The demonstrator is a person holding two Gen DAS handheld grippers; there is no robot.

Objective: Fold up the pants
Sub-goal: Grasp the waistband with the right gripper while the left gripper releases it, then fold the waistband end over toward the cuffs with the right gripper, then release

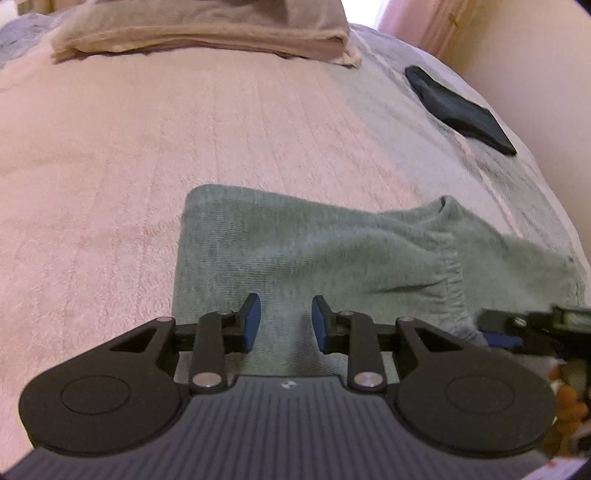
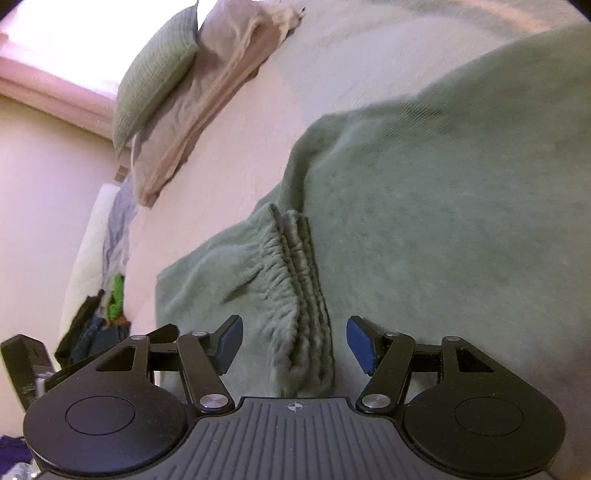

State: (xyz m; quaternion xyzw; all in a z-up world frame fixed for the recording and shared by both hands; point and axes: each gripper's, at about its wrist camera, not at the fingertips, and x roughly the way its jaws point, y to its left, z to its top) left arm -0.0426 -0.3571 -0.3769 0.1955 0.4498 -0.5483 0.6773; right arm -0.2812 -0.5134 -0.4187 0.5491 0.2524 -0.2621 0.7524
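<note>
Plainly, the green pants (image 1: 314,251) lie spread on the pink bedspread (image 1: 129,184), folded over so that one straight edge faces the middle of the bed and the gathered elastic waistband (image 2: 299,280) bunches in ridges across the cloth. In the right wrist view that waistband runs straight toward the right gripper (image 2: 294,343), whose blue-padded fingers (image 2: 360,343) stand wide apart on either side of it, pressing on nothing. In the left wrist view the left gripper (image 1: 286,323) hangs over the flat part of the pants near their straight edge, its pads a narrow gap apart with only cloth showing beneath them and nothing pinched. The other gripper's dark body shows blurred at the right edge of that view, just beside the waistband. Farther off on the bedspread a dark folded garment (image 1: 458,110) lies well apart from the pants, and a beige pillow (image 1: 207,33) sits at the head of the bed, with a green ribbed cushion (image 2: 155,74) leaning against the bedding.
</note>
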